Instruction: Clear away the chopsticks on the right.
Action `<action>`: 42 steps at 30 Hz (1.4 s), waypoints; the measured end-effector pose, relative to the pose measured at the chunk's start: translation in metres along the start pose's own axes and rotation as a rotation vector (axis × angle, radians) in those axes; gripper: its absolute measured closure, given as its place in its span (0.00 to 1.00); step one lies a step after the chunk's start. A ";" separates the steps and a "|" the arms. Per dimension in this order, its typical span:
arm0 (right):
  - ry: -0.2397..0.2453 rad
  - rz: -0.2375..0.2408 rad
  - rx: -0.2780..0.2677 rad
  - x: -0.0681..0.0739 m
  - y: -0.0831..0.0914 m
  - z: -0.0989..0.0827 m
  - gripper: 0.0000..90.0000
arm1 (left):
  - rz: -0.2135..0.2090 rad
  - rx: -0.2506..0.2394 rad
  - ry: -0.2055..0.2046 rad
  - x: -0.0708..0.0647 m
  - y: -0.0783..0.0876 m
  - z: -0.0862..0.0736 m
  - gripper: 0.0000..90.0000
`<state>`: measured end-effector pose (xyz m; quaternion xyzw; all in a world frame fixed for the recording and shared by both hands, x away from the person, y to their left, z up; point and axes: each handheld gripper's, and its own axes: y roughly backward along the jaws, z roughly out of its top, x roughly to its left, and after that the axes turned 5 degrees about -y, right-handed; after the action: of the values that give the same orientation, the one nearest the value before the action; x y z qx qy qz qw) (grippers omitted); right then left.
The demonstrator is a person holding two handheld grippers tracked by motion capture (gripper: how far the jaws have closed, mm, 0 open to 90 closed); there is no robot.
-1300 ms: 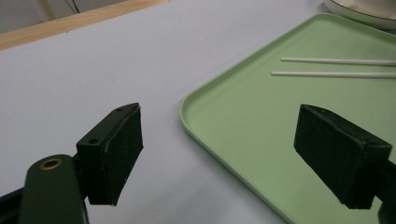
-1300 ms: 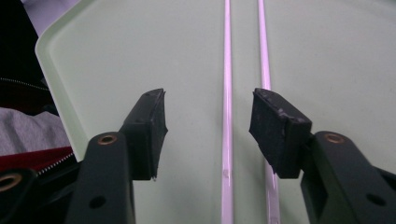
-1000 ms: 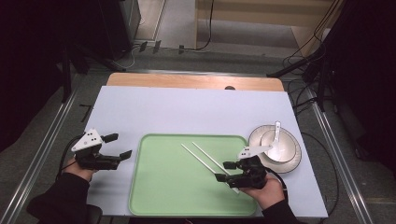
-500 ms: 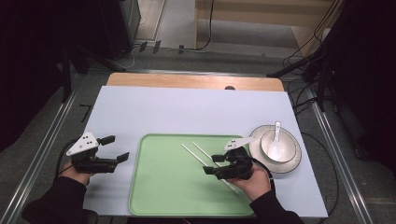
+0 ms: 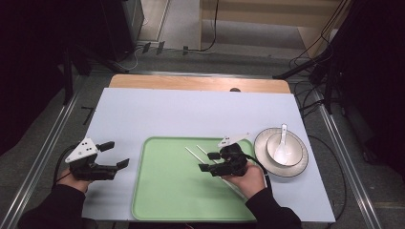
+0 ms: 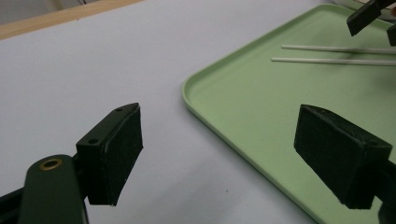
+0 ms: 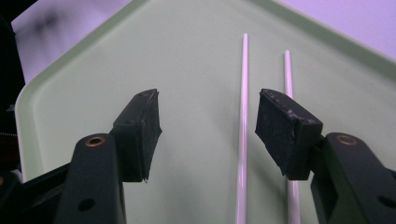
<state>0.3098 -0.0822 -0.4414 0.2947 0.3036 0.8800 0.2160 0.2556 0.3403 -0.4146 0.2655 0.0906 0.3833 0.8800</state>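
High view: right hand-held gripper [image 5: 206,162] hovers low over the right half of the green tray [image 5: 162,200], pointing left across it.
Right jaws: apart, nothing between the pads; in the right gripper view one chopstick runs up through the gap and the other passes under the right-hand pad.
Right hand [image 5: 246,179]: comes in from the near edge and covers the near ends of the chopsticks [image 5: 195,153].
Chopsticks: two thin white sticks flat on the tray floor, side by side, slanting from far-left to near-right; in the right gripper view [image 7: 243,121] they lie almost parallel with a narrow gap.
Why so held: jaws are lined up along the sticks, likely so the pads can close across both at once; the pair sits off-centre towards the right pad, so a small shift may be needed first.
Left hand-held gripper [image 5: 117,153]: on the bare tabletop [image 5: 191,114] just left of the tray, jaws wide apart and empty, seemingly waiting.
Left gripper view: tray rim [image 6: 219,116] runs between its pads; the chopstick tips [image 6: 327,54] lie beyond.
Plate [image 5: 298,164]: right of the tray, carrying a white bowl [image 5: 273,145] with a spoon [image 5: 282,145] resting in it.
Judgement: chopsticks not yet gripped.
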 end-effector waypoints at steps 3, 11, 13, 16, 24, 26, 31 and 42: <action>0.001 -0.009 -0.002 0.001 -0.007 0.004 0.46 | -0.003 0.001 -0.003 0.000 0.000 0.000 0.17; 0.018 -0.099 -0.021 0.010 -0.027 0.015 0.62 | -0.002 0.000 0.002 0.001 -0.001 0.000 0.17; 0.004 -0.102 -0.027 0.011 -0.033 0.017 0.72 | 0.001 0.000 0.004 0.001 -0.001 0.000 0.17; -0.006 -0.109 -0.020 0.010 -0.041 0.019 0.83 | 0.000 -0.001 0.003 0.001 -0.001 0.000 0.17; -0.034 -0.128 0.010 0.010 -0.058 0.028 1.00 | -0.002 -0.002 0.006 0.002 -0.003 0.000 0.17; -0.040 -0.134 0.020 0.010 -0.062 0.031 1.00 | -0.003 -0.003 0.005 0.002 -0.003 0.000 0.17; -0.038 -0.144 0.035 0.009 -0.071 0.037 1.00 | -0.002 -0.001 0.003 0.002 -0.004 0.000 0.17; -0.042 -0.183 0.065 0.010 -0.084 0.047 1.00 | -0.006 -0.003 0.004 0.003 -0.004 0.000 0.17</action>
<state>0.3500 0.0033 -0.4628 0.2912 0.3529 0.8399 0.2920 0.2601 0.3400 -0.4166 0.2630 0.0926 0.3814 0.8813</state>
